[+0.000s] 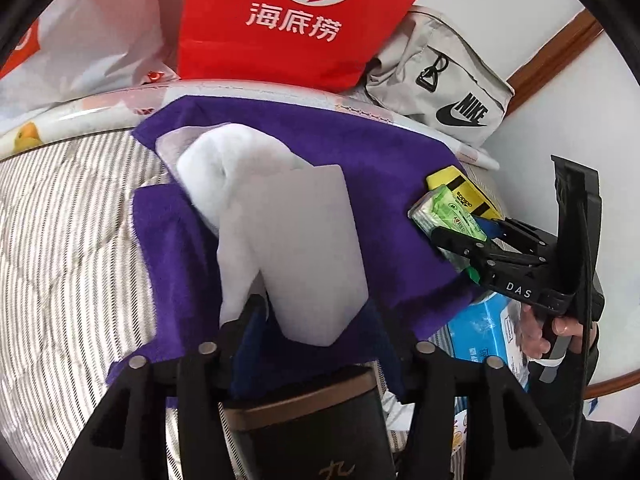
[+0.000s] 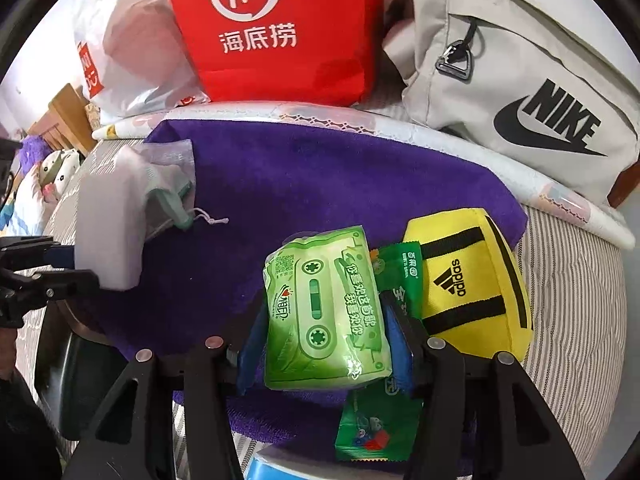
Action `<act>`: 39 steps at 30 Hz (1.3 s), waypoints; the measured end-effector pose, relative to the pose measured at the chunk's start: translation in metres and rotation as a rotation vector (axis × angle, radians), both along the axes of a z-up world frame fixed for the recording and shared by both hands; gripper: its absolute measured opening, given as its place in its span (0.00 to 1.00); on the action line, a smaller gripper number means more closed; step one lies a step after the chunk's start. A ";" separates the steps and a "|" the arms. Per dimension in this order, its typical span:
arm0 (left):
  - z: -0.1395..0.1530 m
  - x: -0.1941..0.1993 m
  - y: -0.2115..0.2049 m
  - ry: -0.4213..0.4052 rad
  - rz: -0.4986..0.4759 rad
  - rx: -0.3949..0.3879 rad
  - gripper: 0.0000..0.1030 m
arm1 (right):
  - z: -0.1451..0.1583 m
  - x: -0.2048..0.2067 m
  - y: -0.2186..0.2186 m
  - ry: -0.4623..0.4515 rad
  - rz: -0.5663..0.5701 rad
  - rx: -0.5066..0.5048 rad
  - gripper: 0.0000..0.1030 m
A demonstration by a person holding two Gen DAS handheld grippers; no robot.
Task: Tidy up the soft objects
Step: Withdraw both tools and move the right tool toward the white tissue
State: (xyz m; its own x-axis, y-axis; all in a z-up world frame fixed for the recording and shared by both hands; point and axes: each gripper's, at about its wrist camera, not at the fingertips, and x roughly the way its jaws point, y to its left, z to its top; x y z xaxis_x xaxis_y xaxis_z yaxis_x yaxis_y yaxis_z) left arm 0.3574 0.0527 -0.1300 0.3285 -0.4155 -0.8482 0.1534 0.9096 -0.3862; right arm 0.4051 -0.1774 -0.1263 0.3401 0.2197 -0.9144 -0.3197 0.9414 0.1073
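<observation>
Over the purple fleece towel [image 2: 320,168], left gripper [image 1: 304,312] clamps a white foam block [image 1: 304,248]; right gripper [image 2: 326,356] clamps a green tissue pack [image 2: 324,312]; neither placed yet, sorting seems midway.

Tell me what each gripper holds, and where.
Left gripper pinches the white sponge block at its near end. Right gripper clamps the green tissue pack across its sides.

purple towel [image 2: 320,184], green tissue pack [image 2: 326,312], yellow black-striped pouch [image 2: 468,280], red bag [image 2: 276,32]
</observation>
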 end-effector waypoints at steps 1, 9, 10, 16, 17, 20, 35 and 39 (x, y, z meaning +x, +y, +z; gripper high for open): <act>0.001 -0.001 0.001 0.000 0.004 0.002 0.53 | 0.000 0.000 -0.001 -0.001 -0.004 0.008 0.56; 0.011 -0.009 0.006 -0.017 0.030 0.024 0.58 | 0.012 -0.006 -0.005 -0.028 -0.027 0.022 0.65; 0.014 -0.011 0.006 -0.023 0.032 0.032 0.59 | 0.014 -0.007 -0.005 -0.031 -0.031 0.024 0.65; 0.027 -0.026 0.013 -0.050 0.059 0.012 0.59 | 0.040 -0.028 -0.013 -0.090 -0.060 0.060 0.65; 0.030 -0.029 0.014 -0.054 0.066 0.014 0.59 | 0.044 -0.032 -0.013 -0.098 -0.061 0.066 0.65; 0.037 -0.042 0.018 -0.073 0.094 0.004 0.59 | 0.056 -0.053 -0.013 -0.128 -0.046 0.086 0.65; 0.057 -0.119 0.044 -0.180 0.242 0.003 0.59 | 0.054 -0.163 0.032 -0.133 0.146 0.095 0.50; 0.052 -0.132 0.051 -0.177 0.232 -0.030 0.59 | 0.036 -0.179 0.045 -0.084 0.198 0.062 0.48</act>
